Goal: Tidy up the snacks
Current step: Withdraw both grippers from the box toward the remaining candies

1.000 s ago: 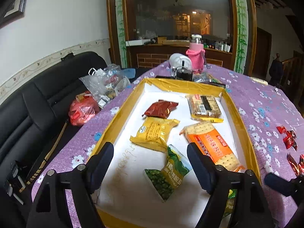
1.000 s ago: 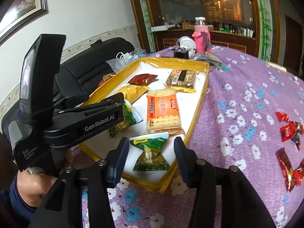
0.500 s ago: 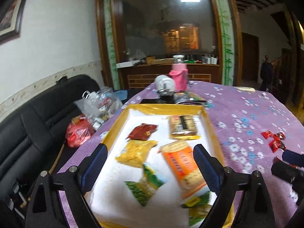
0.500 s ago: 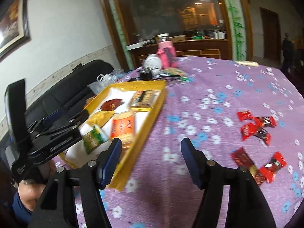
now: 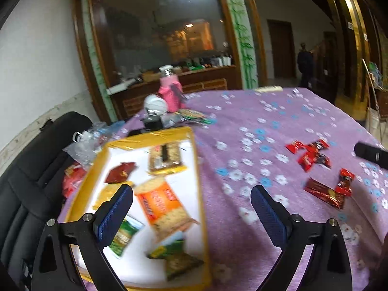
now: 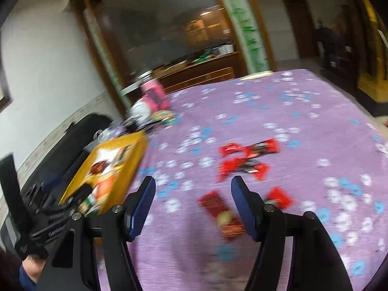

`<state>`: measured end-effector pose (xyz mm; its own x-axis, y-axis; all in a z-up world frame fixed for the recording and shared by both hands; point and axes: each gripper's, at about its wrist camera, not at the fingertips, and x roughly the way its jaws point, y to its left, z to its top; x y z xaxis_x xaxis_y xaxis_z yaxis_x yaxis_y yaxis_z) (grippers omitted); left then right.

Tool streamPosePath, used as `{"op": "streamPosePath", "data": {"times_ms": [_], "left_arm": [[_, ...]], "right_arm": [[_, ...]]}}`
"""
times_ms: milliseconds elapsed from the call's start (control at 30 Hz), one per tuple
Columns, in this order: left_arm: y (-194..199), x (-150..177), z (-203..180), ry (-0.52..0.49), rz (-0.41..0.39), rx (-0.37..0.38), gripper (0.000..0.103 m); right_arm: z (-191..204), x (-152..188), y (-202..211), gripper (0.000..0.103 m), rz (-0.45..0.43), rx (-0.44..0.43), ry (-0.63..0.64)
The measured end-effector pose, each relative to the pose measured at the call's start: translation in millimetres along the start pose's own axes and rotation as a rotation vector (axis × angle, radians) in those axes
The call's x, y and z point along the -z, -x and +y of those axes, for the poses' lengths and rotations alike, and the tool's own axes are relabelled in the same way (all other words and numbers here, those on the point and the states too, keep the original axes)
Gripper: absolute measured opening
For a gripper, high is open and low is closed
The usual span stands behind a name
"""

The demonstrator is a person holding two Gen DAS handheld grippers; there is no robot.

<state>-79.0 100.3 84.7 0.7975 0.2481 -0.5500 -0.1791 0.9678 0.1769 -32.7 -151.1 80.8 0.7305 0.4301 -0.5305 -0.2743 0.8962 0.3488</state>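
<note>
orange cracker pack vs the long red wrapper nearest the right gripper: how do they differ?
The orange cracker pack lies inside the yellow-rimmed tray; the long red wrapper lies loose on the purple flowered tablecloth. The pack is orange and broad with crackers showing; the wrapper is dark red, slimmer, with a yellow patch. Both lie flat, and no gripper touches either.

Bare purple tablecloth [image 5: 254, 126] between yellow tray [image 5: 199, 169] and scattered red snack packets [image 5: 312, 154].
</note>
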Motion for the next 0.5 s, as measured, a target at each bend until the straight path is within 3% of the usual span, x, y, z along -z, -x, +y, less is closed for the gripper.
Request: {"op": "streamPosePath", "data": {"times_ms": [100,333,433,467,500], "left_arm": [[-2.1,-1.5,-10.8,-0.013,0.027,0.022,0.099],[-7.6,-8.1,-38.2,-0.016,0.103,0.125,0.099],[-14.4,-10.7,-52.4,-0.009,0.155,0.199,0.099],[-15.9,-10.7,-56.5,-0.005,0.167,0.217,0.098],[-18.0,-11.2,-61.7,-0.002,0.182,0.239,0.091]], "right_arm": [[-39.7,-6.3,0.1,0.064,0.032,0.1,-0.085],[-83.5,2.6,-16.8,0.063,0.104,0.1,-0.192],[-88.3,4.8,-20.6,0.055,0.125,0.084,-0.206],[-87.9,4.7,-20.8,0.055,0.123,0.084,-0.208],[-87.5,4.9,-21.6,0.055,0.121,0.085,-0.21]]}}
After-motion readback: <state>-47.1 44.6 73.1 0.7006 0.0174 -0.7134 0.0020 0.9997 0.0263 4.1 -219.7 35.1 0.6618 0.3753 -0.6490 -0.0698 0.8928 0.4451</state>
